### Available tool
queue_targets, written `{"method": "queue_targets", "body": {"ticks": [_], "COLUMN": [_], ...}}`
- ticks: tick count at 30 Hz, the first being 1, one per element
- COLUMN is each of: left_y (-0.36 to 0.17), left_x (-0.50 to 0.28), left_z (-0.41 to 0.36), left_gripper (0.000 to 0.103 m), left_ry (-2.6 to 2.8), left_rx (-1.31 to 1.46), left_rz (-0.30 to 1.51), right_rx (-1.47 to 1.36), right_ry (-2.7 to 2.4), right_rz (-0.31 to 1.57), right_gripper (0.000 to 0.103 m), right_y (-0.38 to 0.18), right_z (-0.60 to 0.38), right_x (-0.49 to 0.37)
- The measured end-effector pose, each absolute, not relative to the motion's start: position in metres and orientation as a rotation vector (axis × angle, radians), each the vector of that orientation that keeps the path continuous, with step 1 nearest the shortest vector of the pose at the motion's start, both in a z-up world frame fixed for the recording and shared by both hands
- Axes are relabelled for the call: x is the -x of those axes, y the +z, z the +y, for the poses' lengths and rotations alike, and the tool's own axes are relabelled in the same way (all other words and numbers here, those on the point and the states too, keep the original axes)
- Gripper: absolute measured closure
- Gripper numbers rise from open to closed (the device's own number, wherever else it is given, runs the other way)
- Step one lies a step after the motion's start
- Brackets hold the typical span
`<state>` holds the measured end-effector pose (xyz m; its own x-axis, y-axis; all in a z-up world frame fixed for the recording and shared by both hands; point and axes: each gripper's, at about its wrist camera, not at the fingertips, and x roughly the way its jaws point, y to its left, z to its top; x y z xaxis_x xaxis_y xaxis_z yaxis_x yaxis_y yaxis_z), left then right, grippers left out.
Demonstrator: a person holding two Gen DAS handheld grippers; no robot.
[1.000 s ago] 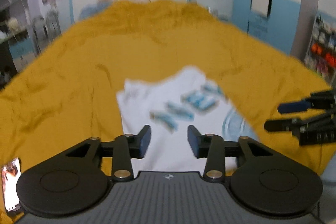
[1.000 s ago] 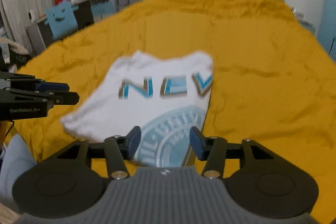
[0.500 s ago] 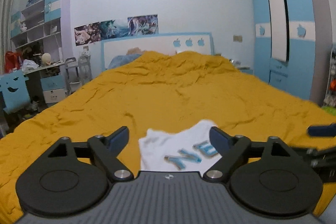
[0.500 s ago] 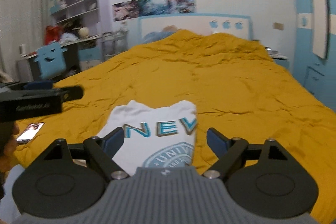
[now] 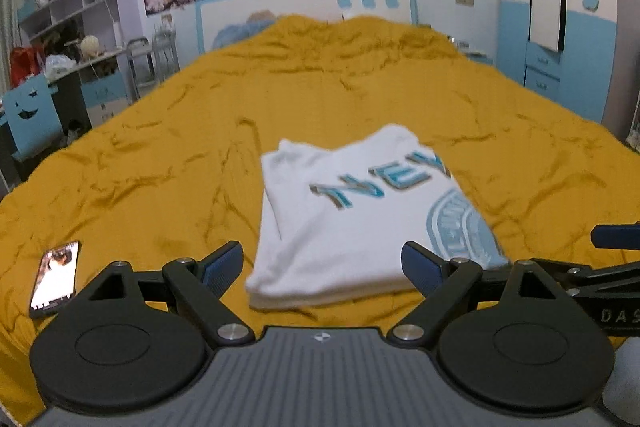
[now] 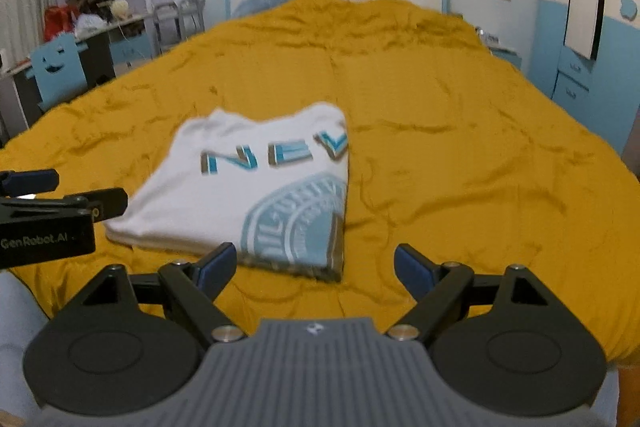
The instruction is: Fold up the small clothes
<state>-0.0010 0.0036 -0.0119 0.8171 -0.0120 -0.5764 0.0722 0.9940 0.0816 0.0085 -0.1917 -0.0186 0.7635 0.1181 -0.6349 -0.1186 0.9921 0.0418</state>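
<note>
A white T-shirt [image 5: 360,219] with blue letters and a round blue print lies folded into a flat rectangle on the mustard-yellow bedspread [image 5: 360,95]. It also shows in the right wrist view [image 6: 256,187]. My left gripper [image 5: 322,265] is open and empty, above the shirt's near edge. My right gripper [image 6: 314,267] is open and empty, just short of the shirt's near right corner. The right gripper's fingers [image 5: 616,237] show at the right edge of the left wrist view. The left gripper's fingers [image 6: 36,181] show at the left edge of the right wrist view.
A phone [image 5: 54,279] with a lit screen lies on the bedspread at the near left. A desk with a blue chair [image 5: 30,113] stands left of the bed. A blue wardrobe [image 5: 568,7] stands at the right. The headboard [image 5: 304,11] is at the far end.
Both grippers have opened wide and pulled back from the shirt. The views tilted up half a second ago and now look down at the folded shirt again.
</note>
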Motion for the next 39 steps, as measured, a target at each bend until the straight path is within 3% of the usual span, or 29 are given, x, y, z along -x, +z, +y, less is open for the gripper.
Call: {"method": "queue_targets", "body": {"ticks": [8, 39], "left_y": [-0.032, -0.03], "left_x": [0.003, 0.002], "left_z": [-0.004, -0.007], "left_gripper": [0.0, 0.0], "left_ry": [-0.043, -0.035], "left_rx": [-0.11, -0.104], "left_rz": [0.717, 0.73], "right_rx": [0.002, -0.009], "right_ry": [0.16, 0.159], "right_rz": [0.763, 0.777], "right_gripper": [0.021, 0.021], "right_y": [-0.034, -0.036], "right_z": [-0.185, -0.187], "right_x": [-0.012, -0.015]}}
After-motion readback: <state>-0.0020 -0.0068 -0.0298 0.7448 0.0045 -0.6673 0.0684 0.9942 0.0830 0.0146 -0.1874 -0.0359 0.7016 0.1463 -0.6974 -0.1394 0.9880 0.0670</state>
